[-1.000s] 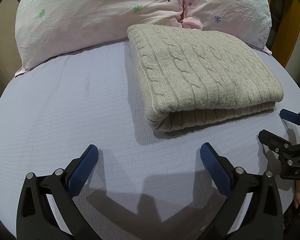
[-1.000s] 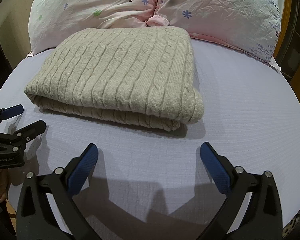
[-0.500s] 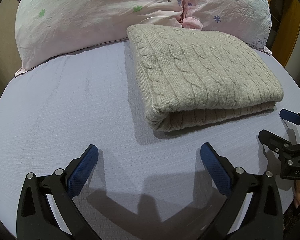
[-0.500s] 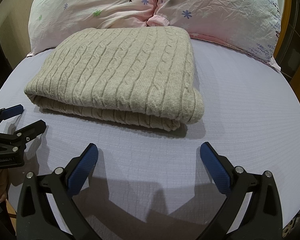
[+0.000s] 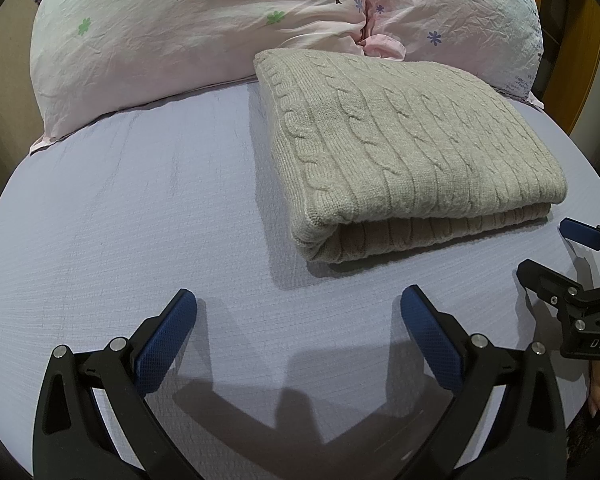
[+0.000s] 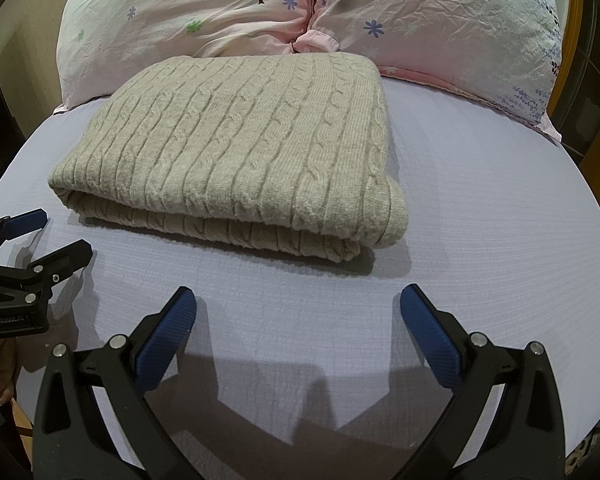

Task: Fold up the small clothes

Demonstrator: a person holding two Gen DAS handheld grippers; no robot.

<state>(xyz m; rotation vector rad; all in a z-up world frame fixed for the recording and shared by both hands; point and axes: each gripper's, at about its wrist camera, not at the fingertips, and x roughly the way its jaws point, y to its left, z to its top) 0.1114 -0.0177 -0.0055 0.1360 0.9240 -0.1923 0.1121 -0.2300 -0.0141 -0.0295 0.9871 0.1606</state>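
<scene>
A beige cable-knit sweater (image 5: 412, 152) lies folded in a neat rectangle on the lavender bed sheet (image 5: 140, 220). It also shows in the right wrist view (image 6: 244, 152). My left gripper (image 5: 298, 308) is open and empty, hovering over the sheet in front of the sweater's left corner. My right gripper (image 6: 298, 308) is open and empty, in front of the sweater's right corner. Each gripper shows at the edge of the other's view: the right one (image 5: 548, 252) and the left one (image 6: 56, 236), both with jaws apart.
Two pink flowered pillows (image 5: 204, 28) (image 6: 440, 20) lie against the head of the bed behind the sweater. A wooden frame (image 5: 588, 60) stands at the right edge. The bed sheet (image 6: 500, 220) stretches to both sides of the sweater.
</scene>
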